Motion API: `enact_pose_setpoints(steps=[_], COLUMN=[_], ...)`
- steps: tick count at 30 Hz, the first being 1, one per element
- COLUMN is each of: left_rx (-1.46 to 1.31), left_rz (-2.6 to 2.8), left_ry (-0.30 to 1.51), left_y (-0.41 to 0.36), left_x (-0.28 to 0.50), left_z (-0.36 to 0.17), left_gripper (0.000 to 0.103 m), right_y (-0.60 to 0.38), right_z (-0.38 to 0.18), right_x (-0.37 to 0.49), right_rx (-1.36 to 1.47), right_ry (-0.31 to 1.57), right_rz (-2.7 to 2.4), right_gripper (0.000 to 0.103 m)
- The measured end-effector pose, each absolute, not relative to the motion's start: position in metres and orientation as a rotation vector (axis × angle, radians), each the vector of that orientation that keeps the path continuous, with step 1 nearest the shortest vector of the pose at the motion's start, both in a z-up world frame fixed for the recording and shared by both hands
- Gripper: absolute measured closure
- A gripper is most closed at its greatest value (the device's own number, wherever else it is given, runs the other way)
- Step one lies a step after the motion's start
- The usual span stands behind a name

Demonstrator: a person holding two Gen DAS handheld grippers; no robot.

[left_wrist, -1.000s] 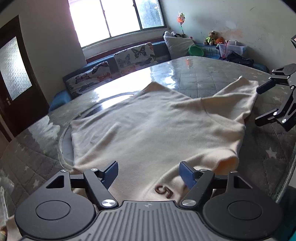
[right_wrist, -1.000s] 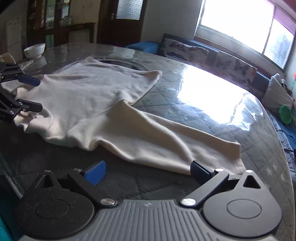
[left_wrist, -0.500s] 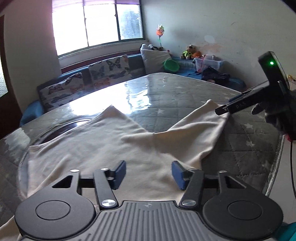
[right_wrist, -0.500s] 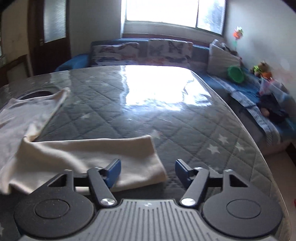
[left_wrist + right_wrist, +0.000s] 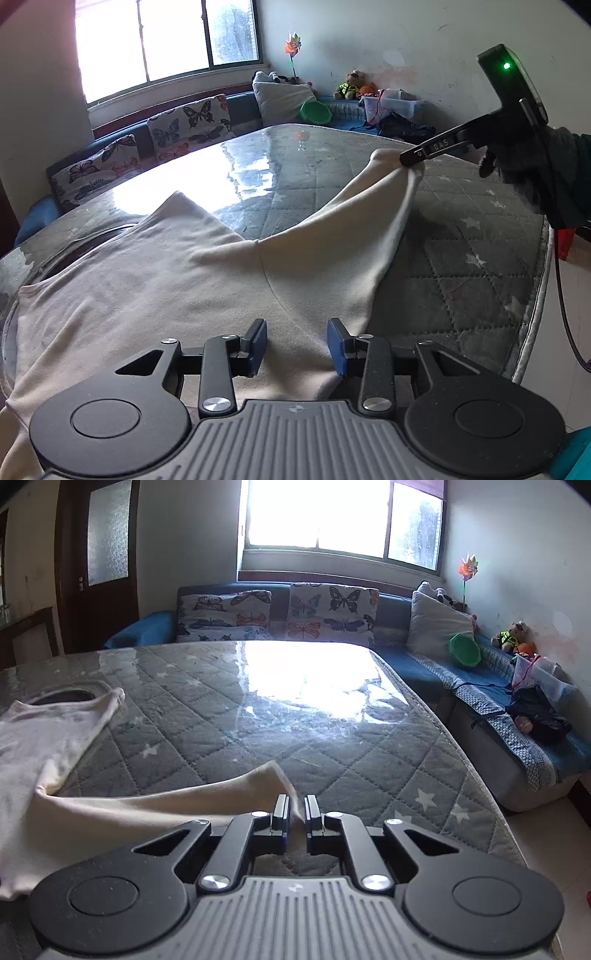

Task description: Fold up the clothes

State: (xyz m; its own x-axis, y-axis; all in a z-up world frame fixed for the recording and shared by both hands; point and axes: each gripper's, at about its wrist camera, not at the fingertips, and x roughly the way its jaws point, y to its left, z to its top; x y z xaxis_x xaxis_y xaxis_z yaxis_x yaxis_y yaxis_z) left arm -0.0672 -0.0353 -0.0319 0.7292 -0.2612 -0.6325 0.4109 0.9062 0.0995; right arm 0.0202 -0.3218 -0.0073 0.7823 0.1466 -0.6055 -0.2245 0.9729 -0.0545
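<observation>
Garment: While its body lay flat on the grey quilted, star-patterned surface (image 5: 461,266), the cream knit long-sleeved top (image 5: 155,295) had one sleeve (image 5: 354,229) lifted by its cuff.
Right hand-held gripper (image 5: 295,808): clenched on that cuff, raising it, likely to carry the sleeve across the body.
Left hand-held gripper (image 5: 297,347): released, jaws apart, low over the near edge of the top, gripping nothing; perhaps placed to steady the cloth.
Fold: none visible in the body.
</observation>
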Motion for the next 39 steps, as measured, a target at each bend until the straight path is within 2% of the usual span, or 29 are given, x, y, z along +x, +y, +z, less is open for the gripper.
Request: enact_pose_setpoints(steps=[3, 4, 5, 10, 13, 15, 16, 17, 18, 24, 33, 39], left_rx=[0.240, 0.237, 0.234, 0.207, 0.180, 0.182, 0.184, 0.186, 0.189, 0.195, 0.171, 0.088], left_rz=[-0.376, -0.375, -0.375, -0.370, -0.352, -0.341, -0.335, -0.332, -0.330, -0.356, -0.412, -0.337], left_ry=[0.661, 0.661, 0.661, 0.638, 0.635, 0.635, 0.635, 0.635, 0.635, 0.638, 0.628, 0.586], left_y=[-0.036, -0.035, -0.034, -0.030, -0.026, -0.024, -0.023, -0.022, -0.021, -0.020, -0.029, 0.008], left_x=[-0.066, -0.066, -0.065, -0.063, -0.062, -0.063, -0.064, -0.065, -0.066, -0.068, -0.071, -0.085], left_z=[-0.031, -0.029, -0.028, -0.017, -0.013, -0.013, -0.013, -0.013, -0.013, -0.018, -0.027, -0.013], left_gripper=[0.062, 0.061, 0.058, 0.041, 0.032, 0.030, 0.029, 0.028, 0.027, 0.026, 0.026, 0.024], right_y=[-0.326, -0.328, -0.332, -0.341, -0.339, -0.336, -0.332, -0.331, -0.330, -0.330, -0.290, -0.230], right_z=[-0.021, -0.024, -0.022, -0.017, -0.024, -0.028, -0.027, -0.027, -0.026, -0.005, 0.084, 0.124], right_x=[0.024, 0.024, 0.022, 0.015, 0.016, 0.016, 0.016, 0.016, 0.016, 0.011, -0.003, -0.012], right_rx=[-0.093, -0.079, -0.045, 0.028, 0.028, 0.017, 0.012, 0.022, 0.028, 0.074, 0.048, 0.016], right_ry=[0.683, 0.694, 0.691, 0.703, 0.721, 0.722, 0.721, 0.723, 0.725, 0.681, 0.543, 0.492], right_rz=[0.192, 0.190, 0.191, 0.218, 0.222, 0.219, 0.219, 0.227, 0.232, 0.269, 0.425, 0.609], right_gripper=[0.093, 0.087, 0.074, 0.053, 0.053, 0.055, 0.067, 0.086, 0.090, 0.094, 0.094, 0.094])
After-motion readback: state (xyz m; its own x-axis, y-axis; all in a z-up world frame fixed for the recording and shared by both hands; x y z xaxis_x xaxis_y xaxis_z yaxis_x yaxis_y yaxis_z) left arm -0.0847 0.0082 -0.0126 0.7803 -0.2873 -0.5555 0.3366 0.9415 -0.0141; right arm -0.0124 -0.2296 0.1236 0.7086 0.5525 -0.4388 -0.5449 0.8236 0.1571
